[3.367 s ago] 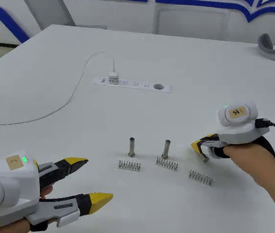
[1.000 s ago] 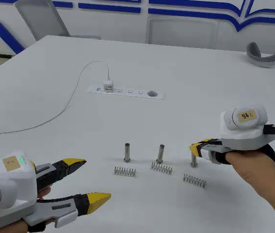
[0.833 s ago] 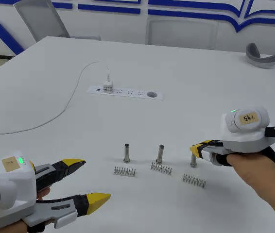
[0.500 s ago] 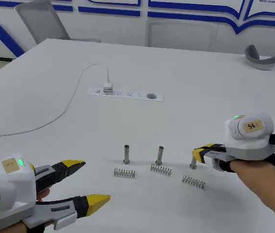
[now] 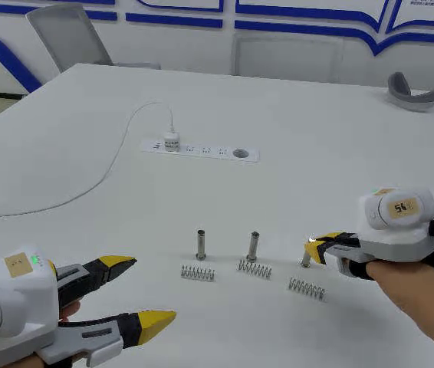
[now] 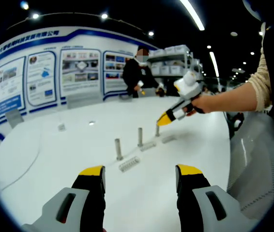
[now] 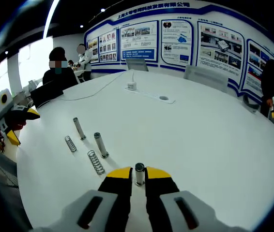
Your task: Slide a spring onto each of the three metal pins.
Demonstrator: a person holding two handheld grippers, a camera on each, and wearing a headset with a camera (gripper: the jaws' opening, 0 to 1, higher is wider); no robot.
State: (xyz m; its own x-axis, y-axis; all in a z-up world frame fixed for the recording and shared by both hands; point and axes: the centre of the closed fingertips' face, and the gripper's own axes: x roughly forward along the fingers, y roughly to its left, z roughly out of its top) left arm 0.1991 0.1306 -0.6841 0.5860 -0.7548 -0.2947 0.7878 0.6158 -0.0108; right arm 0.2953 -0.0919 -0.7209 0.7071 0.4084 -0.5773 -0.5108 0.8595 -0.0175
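Two metal pins (image 5: 200,244) (image 5: 253,246) stand upright on the white table (image 5: 317,153), each with a spring (image 5: 197,273) (image 5: 254,268) lying just in front of it. A third pin (image 5: 305,261) stands to their right, and my right gripper (image 5: 314,247) is shut on it near its top. In the right gripper view this pin (image 7: 139,170) sits between the yellow tips of the right gripper (image 7: 138,174). The third spring (image 5: 307,288) lies loose below that gripper. My left gripper (image 5: 144,291) hovers open and holds nothing at the near left, short of the first spring (image 6: 129,164).
A white power strip (image 5: 202,149) with a plug and a long cable (image 5: 117,157) lies further back on the table. A grey curved object (image 5: 412,86) rests at the far right edge. A chair (image 5: 67,34) stands behind the table. People stand beyond the table (image 7: 59,72).
The right gripper first carried the third pin just above the table; the pin now stands on the table between its tips. The left gripper has stayed open in place. The head camera has shifted slightly.
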